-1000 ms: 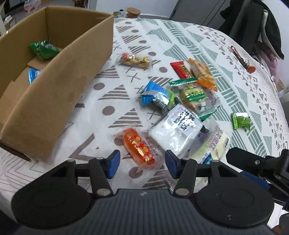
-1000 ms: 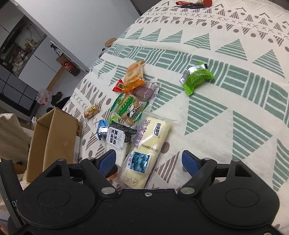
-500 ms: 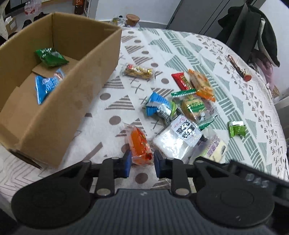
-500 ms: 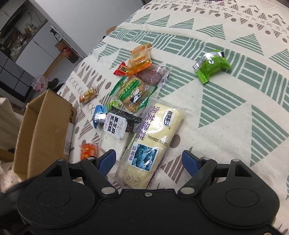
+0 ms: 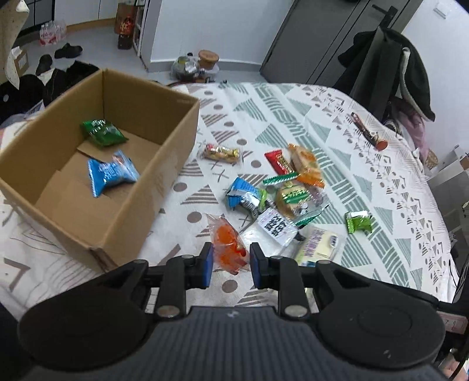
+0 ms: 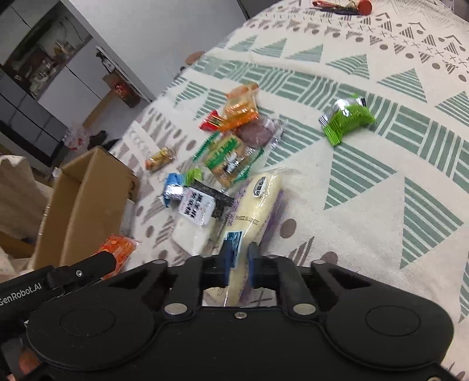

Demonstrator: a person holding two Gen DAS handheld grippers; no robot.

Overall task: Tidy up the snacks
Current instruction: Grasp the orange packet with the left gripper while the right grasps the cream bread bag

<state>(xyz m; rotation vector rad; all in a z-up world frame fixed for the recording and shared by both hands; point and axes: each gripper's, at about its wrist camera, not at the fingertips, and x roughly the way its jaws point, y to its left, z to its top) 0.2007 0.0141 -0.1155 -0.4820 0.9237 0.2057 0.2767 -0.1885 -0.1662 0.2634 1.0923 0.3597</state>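
The left gripper (image 5: 229, 261) pinched the orange packet (image 5: 228, 245) just right of the cardboard box (image 5: 123, 205); the right gripper (image 6: 238, 259) clamped the long cream packet (image 6: 254, 214), farther right of it.

I see white walls (image 5: 205, 26), a grey door (image 5: 337, 41) upper right, and pale floor (image 5: 88, 38) upper left.

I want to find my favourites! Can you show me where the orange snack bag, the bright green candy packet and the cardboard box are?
orange snack bag (image 5: 227, 244), left wrist view, middle of the bag between the fingers.
bright green candy packet (image 6: 348, 118), right wrist view, green middle of the wrapper.
cardboard box (image 5: 164, 164), left wrist view, outer right wall.
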